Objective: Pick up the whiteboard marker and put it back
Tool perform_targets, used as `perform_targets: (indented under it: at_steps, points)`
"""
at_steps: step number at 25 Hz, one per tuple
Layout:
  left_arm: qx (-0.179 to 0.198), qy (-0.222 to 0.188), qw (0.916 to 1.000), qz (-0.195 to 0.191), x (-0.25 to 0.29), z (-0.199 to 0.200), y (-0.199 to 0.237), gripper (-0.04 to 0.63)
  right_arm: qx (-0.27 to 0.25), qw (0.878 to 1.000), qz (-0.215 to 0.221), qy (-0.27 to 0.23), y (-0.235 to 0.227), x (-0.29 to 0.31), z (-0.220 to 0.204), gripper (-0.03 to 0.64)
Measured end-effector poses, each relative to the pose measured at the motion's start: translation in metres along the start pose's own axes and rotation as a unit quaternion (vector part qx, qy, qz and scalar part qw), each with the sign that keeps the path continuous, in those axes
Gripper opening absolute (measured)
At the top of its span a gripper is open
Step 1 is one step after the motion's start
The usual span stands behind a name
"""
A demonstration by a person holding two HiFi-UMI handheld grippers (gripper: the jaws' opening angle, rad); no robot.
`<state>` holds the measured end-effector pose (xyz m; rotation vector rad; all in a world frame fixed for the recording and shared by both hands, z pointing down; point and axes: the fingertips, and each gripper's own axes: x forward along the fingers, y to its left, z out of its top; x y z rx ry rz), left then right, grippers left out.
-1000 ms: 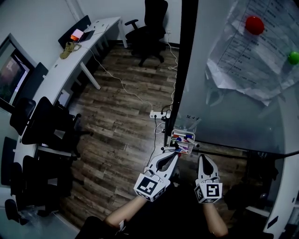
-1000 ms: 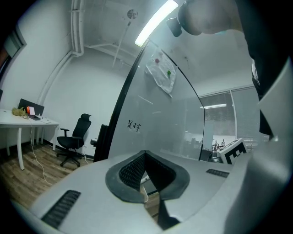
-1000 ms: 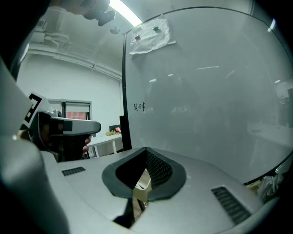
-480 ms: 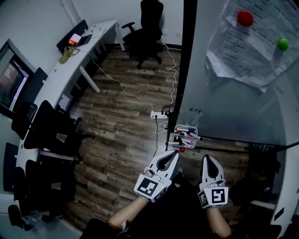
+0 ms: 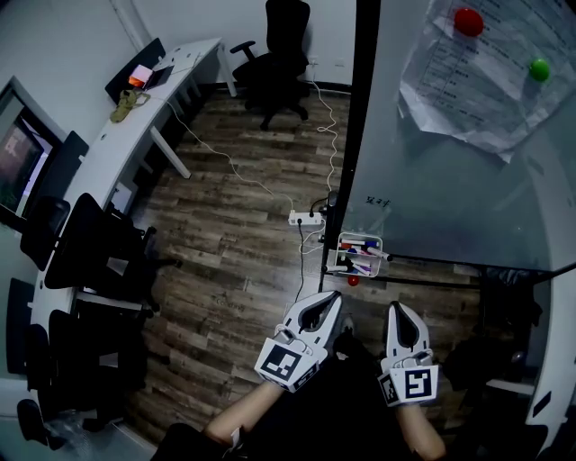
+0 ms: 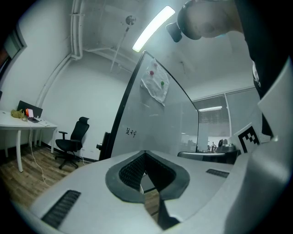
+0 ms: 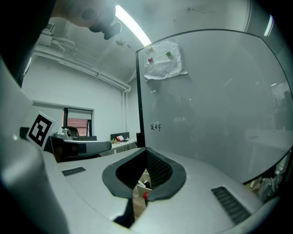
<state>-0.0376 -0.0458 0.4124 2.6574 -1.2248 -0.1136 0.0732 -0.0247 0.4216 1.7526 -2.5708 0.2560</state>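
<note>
Head view, from the biggest thing down: at right a tall glassy whiteboard [image 5: 450, 198], hung near its top with crumpled papers [image 5: 477, 90] under a red magnet [image 5: 467, 21] and a green magnet [image 5: 539, 68]; at left a long white desk [image 5: 117, 135] over wood flooring [image 5: 234, 243], with a black office chair [image 5: 281, 54] at the far end. Lower down, the left gripper [image 5: 330, 298] and the right gripper [image 5: 400, 309], side by side, pointing toward the board's foot. Both clenched on nothing: tips pressed together in each gripper view, only floor and board glimpsed through the hollow behind them. Smaller again, the marker tray [image 5: 334, 256] at the board's lower left corner, holding several whiteboard markers [image 5: 364, 256] lying across one another, the handled one not distinguishable from the rest. Smallest, a red round bit [image 5: 353, 280] just below the tray, maybe a cap or a magnet. Now the change: a second ago, left tips right at the tray's near edge; since then, both grippers drawn back, now clearly apart from the tray with bare floor between. Jaws no different by the look of it, shut and empty then as now. Read as the put-back step finished: marker most likely home among the others, hands retreating. Nothing left, probably, but to clear off, or, if a stray cap, to fetch the red bit and press it back on.
</note>
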Motion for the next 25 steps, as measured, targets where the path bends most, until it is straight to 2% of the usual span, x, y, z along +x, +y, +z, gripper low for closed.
perform_targets:
  at_steps: [25]
  points:
    - [0.006, -0.004, 0.9999, -0.015, 0.0006, 0.0022, 0.0048, 0.006, -0.011, 1.000, -0.010, -0.015, 0.0022, -0.0012, 0.0047, 0.012]
